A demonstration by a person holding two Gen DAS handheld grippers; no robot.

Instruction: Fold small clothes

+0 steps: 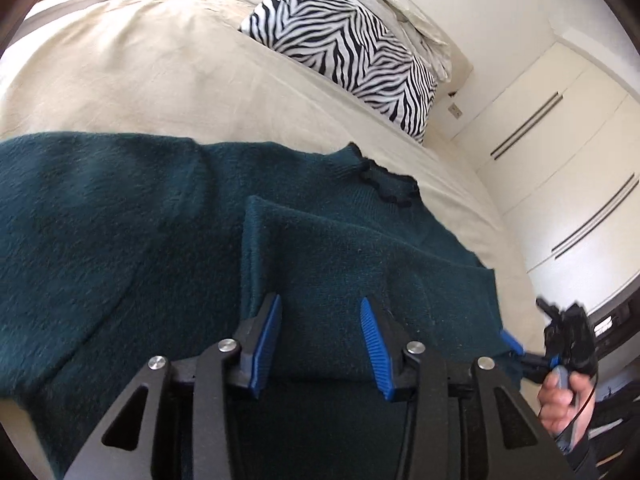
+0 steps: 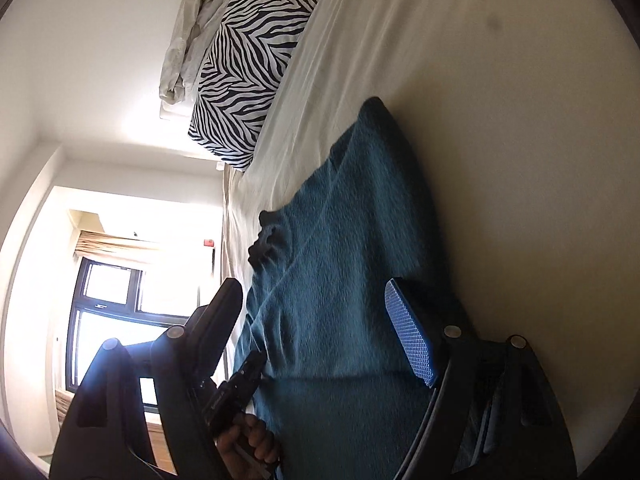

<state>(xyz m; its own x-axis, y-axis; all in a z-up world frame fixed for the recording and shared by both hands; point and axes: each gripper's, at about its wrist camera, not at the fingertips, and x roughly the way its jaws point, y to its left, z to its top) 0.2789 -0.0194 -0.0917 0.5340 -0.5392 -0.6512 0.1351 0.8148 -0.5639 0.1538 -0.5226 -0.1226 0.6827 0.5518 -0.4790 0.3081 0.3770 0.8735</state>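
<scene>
Left wrist view: teal sweater (image 1: pixel 140 220) flat on bed (image 1: pixel 120 80), folded flap (image 1: pixel 340 248) at 5 o'clock, left tongs (image 1: pixel 320 312) part-open, gripping nothing, right tongs (image 2: pixel 316 320) wide, empty; I'd re-pinch the flap edge square before folding.

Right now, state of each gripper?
Left gripper: open above the teal sweater, holding nothing.
Right gripper: open wide, nothing gripped.

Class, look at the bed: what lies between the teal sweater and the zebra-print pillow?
Only bare beige bedsheet. Nothing else sits between the teal sweater and the zebra-print pillow. The left wrist view shows this best, and the right wrist view agrees.
</scene>
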